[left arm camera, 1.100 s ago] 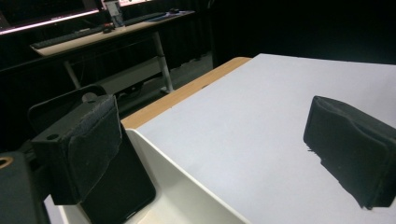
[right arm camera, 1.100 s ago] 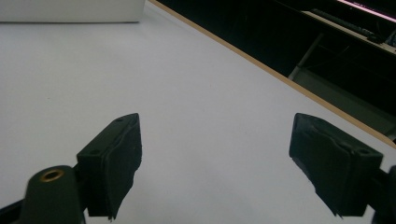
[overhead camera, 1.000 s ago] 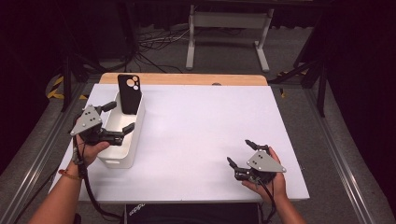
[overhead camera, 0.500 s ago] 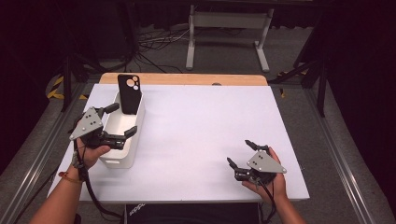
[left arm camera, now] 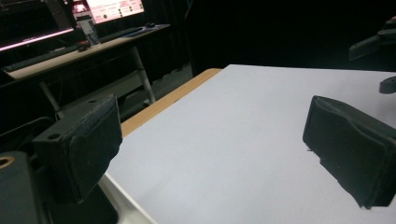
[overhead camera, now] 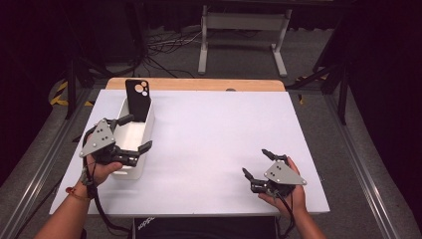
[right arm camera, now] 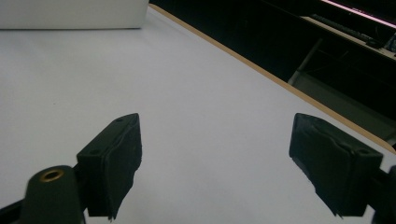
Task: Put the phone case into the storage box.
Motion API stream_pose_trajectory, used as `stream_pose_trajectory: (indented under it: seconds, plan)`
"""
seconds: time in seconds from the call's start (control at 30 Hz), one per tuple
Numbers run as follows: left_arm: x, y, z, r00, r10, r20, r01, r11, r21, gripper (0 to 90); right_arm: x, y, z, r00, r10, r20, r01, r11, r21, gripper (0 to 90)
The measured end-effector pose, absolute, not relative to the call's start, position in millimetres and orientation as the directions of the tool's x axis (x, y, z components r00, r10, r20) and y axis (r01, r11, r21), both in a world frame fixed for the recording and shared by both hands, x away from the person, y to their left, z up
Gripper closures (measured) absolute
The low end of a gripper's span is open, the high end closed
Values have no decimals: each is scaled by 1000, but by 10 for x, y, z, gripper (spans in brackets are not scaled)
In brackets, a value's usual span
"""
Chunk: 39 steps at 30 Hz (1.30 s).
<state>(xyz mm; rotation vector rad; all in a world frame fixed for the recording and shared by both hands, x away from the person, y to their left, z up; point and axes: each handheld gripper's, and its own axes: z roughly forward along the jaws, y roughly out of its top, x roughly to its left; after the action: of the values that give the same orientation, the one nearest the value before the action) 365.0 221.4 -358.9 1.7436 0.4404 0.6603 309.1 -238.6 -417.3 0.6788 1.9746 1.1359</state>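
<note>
Phone case [overhead camera: 138,99], black with round camera cutouts, stands upright in the far end of a white bin [overhead camera: 133,137], at about ten o'clock on the white desk [overhead camera: 214,144]. It looks light, thin and somewhat flexible, with smooth sides that could slip; its exposed top edge seems the best place to pinch. Just below it, at about eight o'clock, the left gripper [overhead camera: 137,138] hovers over the bin's near end, fingers spread and empty. Well apart, at five o'clock, the right gripper [overhead camera: 254,164] rests low, fingers spread, holding nothing.
</note>
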Motion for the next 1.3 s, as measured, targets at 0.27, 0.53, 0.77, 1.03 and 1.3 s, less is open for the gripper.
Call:
stream_pose_trajectory:
  seconds: [0.27, 0.53, 0.77, 1.03, 1.3]
  plan:
    - [3521, 2156, -3606, 791, 575, 208, -56, -271, 961, 54, 3081, -2387, -4172, -581, 739, -342, 76, 467, 881, 183]
    - [3436, 2108, -3643, 808, 549, 213, -61, -281, 958, 53, 3075, -2378, -4168, -583, 738, -341, 73, 465, 882, 184]
    - [3413, 2062, -3673, 819, 534, 209, -61, -280, 958, 53, 3066, -2362, -4166, -587, 733, -344, 68, 469, 881, 184]
    - [3363, 1971, -3699, 830, 510, 226, -73, -302, 951, 53, 3050, -2363, -4154, -590, 732, -343, 60, 462, 885, 187]
    - [3329, 1885, -3793, 841, 491, 228, -69, -320, 945, 53, 3033, -2347, -4143, -593, 728, -344, 57, 464, 884, 187]
